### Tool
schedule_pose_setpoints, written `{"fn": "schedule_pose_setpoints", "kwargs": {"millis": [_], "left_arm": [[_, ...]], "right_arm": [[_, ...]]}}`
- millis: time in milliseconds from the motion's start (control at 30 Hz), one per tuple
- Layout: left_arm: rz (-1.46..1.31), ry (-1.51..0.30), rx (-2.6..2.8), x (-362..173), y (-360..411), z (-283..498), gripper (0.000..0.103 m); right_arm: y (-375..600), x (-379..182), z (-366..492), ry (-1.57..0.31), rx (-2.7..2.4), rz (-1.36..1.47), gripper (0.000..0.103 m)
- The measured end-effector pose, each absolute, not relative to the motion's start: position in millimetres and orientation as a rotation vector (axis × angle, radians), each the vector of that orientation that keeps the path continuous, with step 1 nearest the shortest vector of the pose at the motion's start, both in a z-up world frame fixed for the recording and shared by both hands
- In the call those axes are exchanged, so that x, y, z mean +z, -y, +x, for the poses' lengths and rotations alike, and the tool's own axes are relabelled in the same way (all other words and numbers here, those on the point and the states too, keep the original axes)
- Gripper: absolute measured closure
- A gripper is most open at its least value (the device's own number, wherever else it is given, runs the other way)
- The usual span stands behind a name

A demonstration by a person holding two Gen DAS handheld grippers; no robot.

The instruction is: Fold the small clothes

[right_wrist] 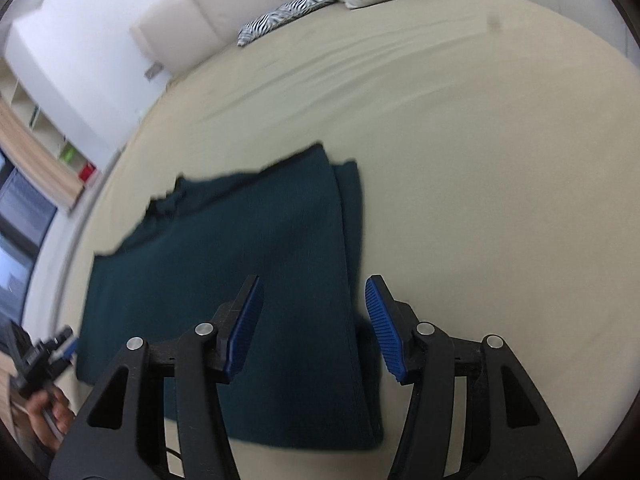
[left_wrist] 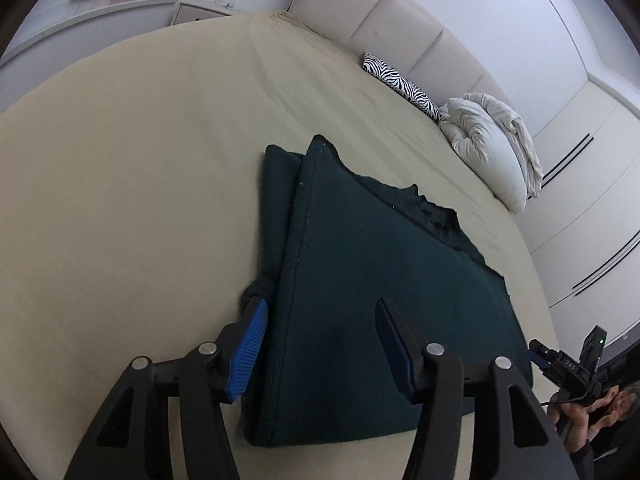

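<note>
A dark green garment lies partly folded on the beige bed sheet, with one side flap laid over the body. My left gripper is open and empty, its blue pads straddling the garment's left folded edge just above the cloth. In the right wrist view the same garment lies flat, and my right gripper is open and empty over its right folded edge. The right gripper also shows at the far right of the left wrist view, held in a hand.
A zebra-print cushion and a white rumpled duvet lie along the padded headboard. White wardrobe doors stand to the right. Shelves and a window are at the left of the right wrist view.
</note>
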State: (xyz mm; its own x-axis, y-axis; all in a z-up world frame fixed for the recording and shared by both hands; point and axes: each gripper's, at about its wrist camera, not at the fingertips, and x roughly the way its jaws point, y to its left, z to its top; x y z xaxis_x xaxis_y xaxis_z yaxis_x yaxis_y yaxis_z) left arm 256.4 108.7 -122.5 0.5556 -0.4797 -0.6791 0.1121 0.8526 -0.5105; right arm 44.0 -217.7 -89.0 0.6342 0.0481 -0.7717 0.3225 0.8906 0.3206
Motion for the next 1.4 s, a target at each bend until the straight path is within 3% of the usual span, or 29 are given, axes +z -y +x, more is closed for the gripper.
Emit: {"fn": "schedule_pose_setpoints", "kwargs": {"millis": [100, 300, 500, 567, 600, 633, 667, 767, 1400], "left_arm": [[-0.395, -0.906, -0.358, -125.4, -106.1, 248.6, 0.044], [-0.388, -0.91, -0.336, -129.8, -110.8, 246.3, 0.063], [-0.352, -0.896, -0.303, -128.0, -112.7, 241.5, 0.075], [-0.335, -0.898, -0.291, -128.8, -112.0, 240.2, 0.083], [-0.328, -0.899, -0.287, -129.0, -111.8, 239.1, 0.093], [-0.325, -0.899, -0.286, -129.1, -111.7, 237.9, 0.095], [-0.317, -0.896, -0.284, -128.7, -111.4, 236.0, 0.095], [-0.317, -0.894, -0.281, -128.9, -113.4, 231.5, 0.096], [-0.348, -0.901, -0.258, -144.7, -123.9, 212.1, 0.096]], "right_arm": [[209.0, -97.7, 24.0, -0.885, -0.166, 0.436, 0.051], [207.5, -113.8, -2.9, -0.884, -0.185, 0.452, 0.052], [204.5, -110.5, -8.8, -0.857, -0.198, 0.429, 0.069], [201.4, -111.7, -5.7, -0.871, -0.196, 0.408, 0.076], [199.6, -113.1, -3.1, -0.879, -0.202, 0.39, 0.079], [198.0, -113.9, -1.2, -0.883, -0.207, 0.375, 0.085], [196.9, -114.0, -0.4, -0.884, -0.217, 0.364, 0.094], [195.7, -111.4, -1.2, -0.869, -0.23, 0.362, 0.098], [187.4, -123.8, -4.9, -0.895, -0.225, 0.324, 0.098]]}}
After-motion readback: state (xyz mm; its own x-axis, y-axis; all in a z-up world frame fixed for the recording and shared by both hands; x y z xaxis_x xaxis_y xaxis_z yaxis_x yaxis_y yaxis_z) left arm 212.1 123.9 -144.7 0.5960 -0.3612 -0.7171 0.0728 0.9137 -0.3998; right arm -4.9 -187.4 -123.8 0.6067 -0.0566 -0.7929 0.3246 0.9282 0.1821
